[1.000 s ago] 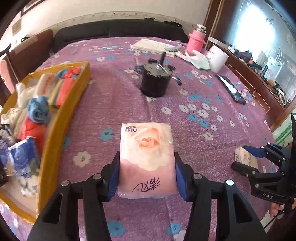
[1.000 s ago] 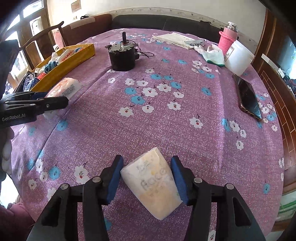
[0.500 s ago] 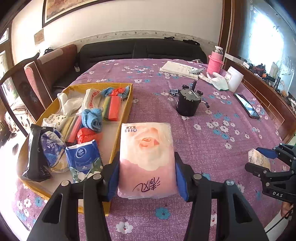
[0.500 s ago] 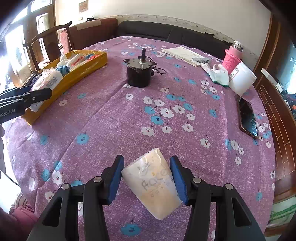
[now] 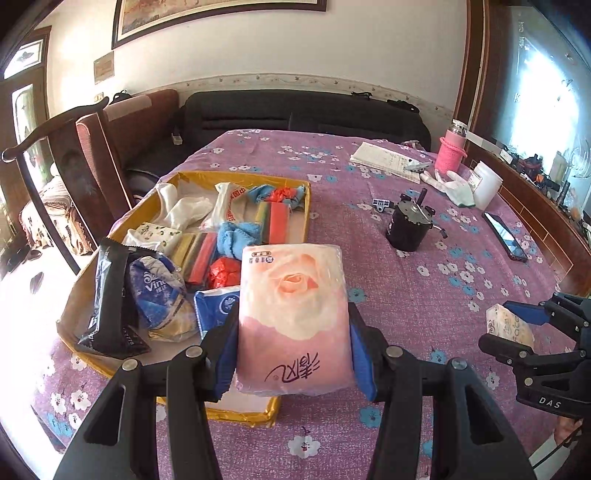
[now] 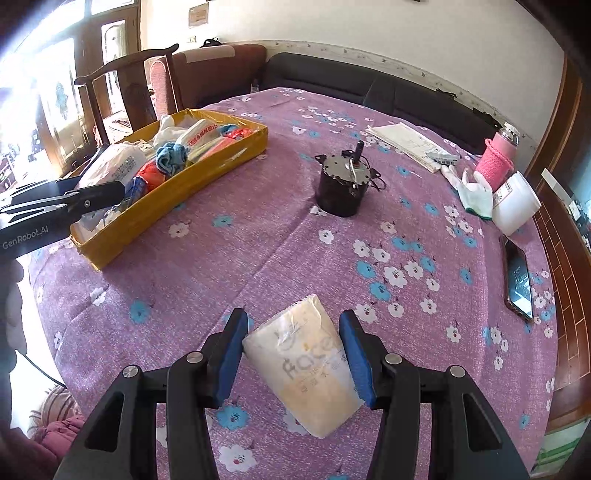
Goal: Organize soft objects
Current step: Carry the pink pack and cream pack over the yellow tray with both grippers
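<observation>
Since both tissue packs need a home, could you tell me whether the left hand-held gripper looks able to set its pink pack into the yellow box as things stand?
Probably yes. The left hand-held gripper grips the pink pack over the near corner of the yellow box, whose open top shows a bare patch there, though other packs crowd close.

A home living room: black sofa (image 5: 303, 110), wooden chair (image 5: 92, 147), framed picture (image 5: 218, 14).

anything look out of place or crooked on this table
The black motor stands alone mid-table, a hard part among soft goods. The yellowish tissue pack sits skewed in the right gripper, its far end swung toward the left finger. The yellow tray is crowded, its contents piled unevenly.
</observation>
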{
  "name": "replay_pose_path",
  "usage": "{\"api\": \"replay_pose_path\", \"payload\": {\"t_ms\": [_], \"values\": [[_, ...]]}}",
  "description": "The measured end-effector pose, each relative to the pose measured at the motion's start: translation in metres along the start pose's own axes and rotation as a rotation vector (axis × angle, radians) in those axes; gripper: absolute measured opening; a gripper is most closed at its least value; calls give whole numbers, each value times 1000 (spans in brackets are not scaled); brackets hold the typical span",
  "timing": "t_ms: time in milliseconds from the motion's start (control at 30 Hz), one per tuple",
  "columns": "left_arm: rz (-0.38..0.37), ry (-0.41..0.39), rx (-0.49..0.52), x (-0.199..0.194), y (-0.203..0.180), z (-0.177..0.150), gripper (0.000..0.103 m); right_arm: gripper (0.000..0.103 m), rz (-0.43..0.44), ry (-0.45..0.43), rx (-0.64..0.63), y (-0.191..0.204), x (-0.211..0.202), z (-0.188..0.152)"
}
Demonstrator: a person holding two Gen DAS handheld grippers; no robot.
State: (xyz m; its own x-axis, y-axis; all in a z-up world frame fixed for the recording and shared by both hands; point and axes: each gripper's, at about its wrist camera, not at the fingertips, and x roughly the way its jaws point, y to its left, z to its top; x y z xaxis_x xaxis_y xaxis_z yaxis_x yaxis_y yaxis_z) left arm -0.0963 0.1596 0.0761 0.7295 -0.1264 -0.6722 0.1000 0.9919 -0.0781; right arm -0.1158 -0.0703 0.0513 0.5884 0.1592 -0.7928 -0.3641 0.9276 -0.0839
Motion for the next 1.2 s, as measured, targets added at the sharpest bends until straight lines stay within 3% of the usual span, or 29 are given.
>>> {"api": "replay_pose_path", "payload": {"t_ms": [633, 1200], "values": [[74, -38, -218, -23, 107, -5, 52, 56, 74, -40, -2, 35, 6, 34], [30, 41, -224, 15, 106, -12, 52, 56, 190, -78, 5, 63, 14, 79]]}}
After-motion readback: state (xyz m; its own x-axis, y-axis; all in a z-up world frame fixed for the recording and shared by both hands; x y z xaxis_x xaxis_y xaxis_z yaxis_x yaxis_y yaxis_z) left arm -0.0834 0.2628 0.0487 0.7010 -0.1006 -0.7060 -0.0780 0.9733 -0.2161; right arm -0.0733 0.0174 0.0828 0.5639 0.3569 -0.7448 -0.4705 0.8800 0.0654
